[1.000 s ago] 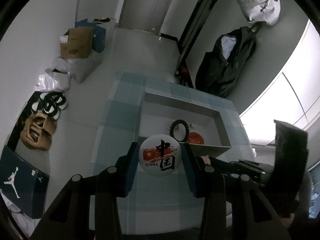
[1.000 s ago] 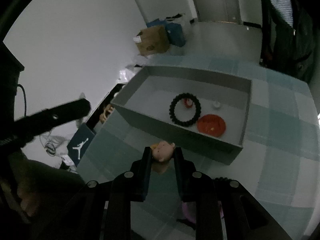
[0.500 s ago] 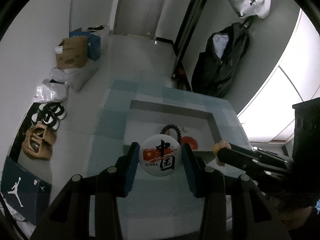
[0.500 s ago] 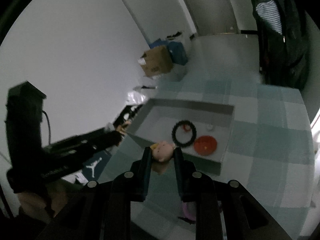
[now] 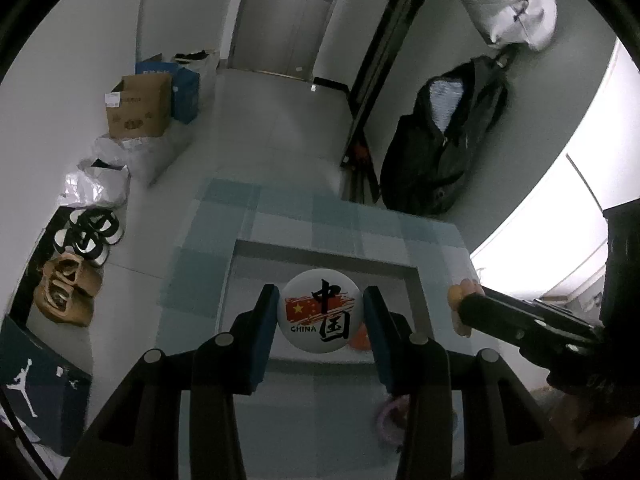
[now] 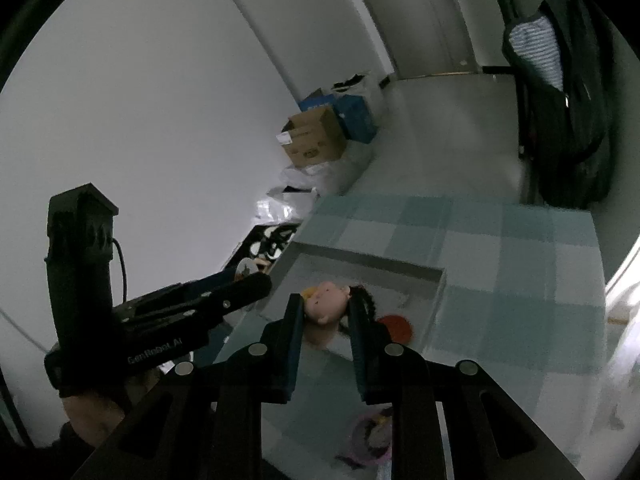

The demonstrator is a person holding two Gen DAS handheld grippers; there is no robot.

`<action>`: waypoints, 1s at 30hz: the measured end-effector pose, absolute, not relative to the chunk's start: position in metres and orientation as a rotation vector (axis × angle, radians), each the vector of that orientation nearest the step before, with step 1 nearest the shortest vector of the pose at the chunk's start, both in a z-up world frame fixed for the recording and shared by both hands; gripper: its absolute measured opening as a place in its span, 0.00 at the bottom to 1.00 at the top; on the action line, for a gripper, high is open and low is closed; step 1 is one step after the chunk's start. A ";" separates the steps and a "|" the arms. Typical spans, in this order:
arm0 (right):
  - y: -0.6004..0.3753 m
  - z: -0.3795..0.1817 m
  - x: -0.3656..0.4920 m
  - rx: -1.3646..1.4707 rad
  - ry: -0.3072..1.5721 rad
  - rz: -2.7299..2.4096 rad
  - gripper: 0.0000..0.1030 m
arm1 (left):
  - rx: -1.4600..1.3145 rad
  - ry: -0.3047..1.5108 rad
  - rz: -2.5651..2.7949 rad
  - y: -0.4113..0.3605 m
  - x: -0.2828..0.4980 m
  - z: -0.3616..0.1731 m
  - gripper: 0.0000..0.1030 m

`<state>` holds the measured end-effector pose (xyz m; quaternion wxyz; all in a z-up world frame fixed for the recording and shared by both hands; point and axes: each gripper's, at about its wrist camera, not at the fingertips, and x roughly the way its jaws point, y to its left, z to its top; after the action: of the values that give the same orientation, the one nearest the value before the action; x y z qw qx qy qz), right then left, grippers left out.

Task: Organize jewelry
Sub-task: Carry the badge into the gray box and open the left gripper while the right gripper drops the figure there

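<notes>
1. Left hand-held gripper [image 5: 320, 312]: jaws clamped on a round white badge [image 5: 320, 311] with red flag art and "CHINA" text, held face-up to the camera above the near wall of the grey tray [image 5: 416, 280].
2. Right hand-held gripper [image 6: 326, 306]: jaws closed on a small pink figurine [image 6: 325, 302], held in the air over the tray's [image 6: 372, 258] near-left part.
3. From the left wrist view, the right unit comes in from the right edge, figurine [image 5: 460, 294] at its tip, just beside the tray's right wall.
4. Inside the tray: orange disc [image 6: 396, 328] and a dark bead bracelet [image 6: 366, 300], mostly hidden behind the right finger.
5. Tray sits on a bench [image 6: 520, 280] with a teal checked cloth.
6. Pink-purple item [image 6: 370, 438] lies on the cloth below the fingers, too blurred to identify.
7. Beyond the bench: cardboard box [image 5: 138, 106], shoes [image 5: 86, 234] on the floor, dark jacket [image 5: 440, 148] hanging at the wall.
</notes>
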<state>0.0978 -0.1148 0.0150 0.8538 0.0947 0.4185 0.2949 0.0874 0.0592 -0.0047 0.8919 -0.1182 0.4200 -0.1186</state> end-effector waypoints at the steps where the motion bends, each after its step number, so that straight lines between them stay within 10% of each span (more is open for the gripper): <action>1: -0.114 0.016 0.103 0.190 0.879 0.621 0.20 | -0.252 0.878 -0.247 0.058 0.091 -0.005 0.36; 30: -0.118 -0.035 0.161 0.237 0.966 0.665 0.20 | -0.234 1.053 -0.224 0.036 0.132 -0.050 0.36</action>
<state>0.1613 -0.1184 -0.0347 0.8264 0.1118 0.4546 0.3129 0.1318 0.0355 -0.0496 0.8522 -0.1114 0.5001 -0.1063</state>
